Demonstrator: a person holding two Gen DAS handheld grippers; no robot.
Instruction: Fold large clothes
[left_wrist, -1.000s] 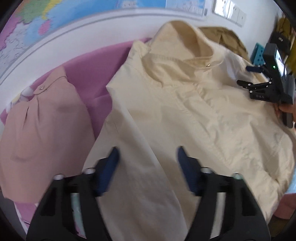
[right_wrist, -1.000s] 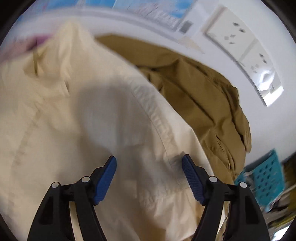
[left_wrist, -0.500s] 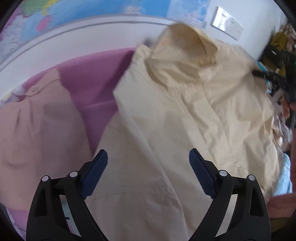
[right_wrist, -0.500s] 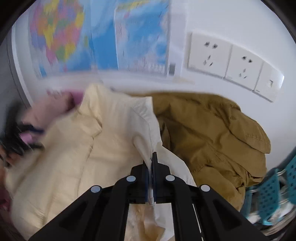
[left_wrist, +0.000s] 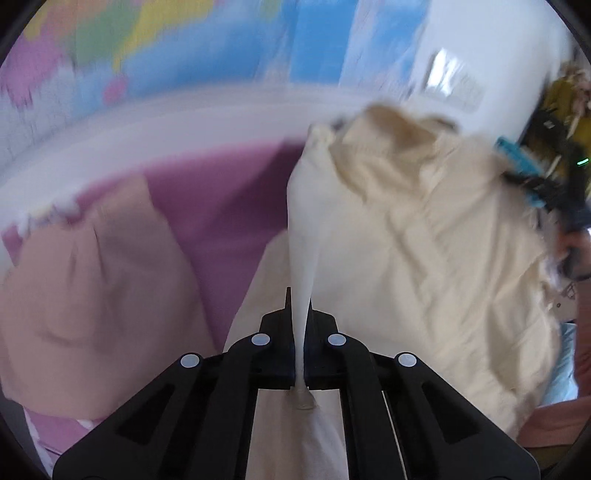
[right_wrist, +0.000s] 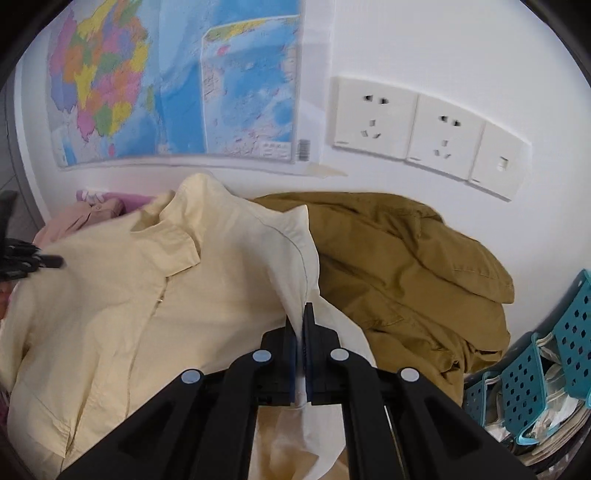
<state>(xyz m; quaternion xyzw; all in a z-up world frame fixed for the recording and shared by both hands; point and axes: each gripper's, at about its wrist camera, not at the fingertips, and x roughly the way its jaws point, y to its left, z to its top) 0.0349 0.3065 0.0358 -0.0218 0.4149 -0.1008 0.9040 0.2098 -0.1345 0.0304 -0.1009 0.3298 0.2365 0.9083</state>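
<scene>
**Cream jacket pinched at both sides; neighbouring garments crowd the surface**

The left gripper (left_wrist: 298, 306) is closing, a ridge of the cream jacket (left_wrist: 424, 266) already between its jaws. The right gripper (right_wrist: 300, 325) is clamped tight on a fold at the jacket's opposite shoulder. The jacket lies front up on a purple cover (left_wrist: 229, 206). A pink garment (left_wrist: 92, 295) lies just beside it on one flank, an olive-brown coat (right_wrist: 406, 266) touches the other. A teal basket (right_wrist: 546, 354) stands beyond the coat. Wall map (right_wrist: 177, 81) and sockets (right_wrist: 424, 129) behind.

Pale yellow collared jacket (right_wrist: 122, 306), front up, collar toward wall, spread over purple cover; fabric at both side edges drawn up into taut ridges
</scene>
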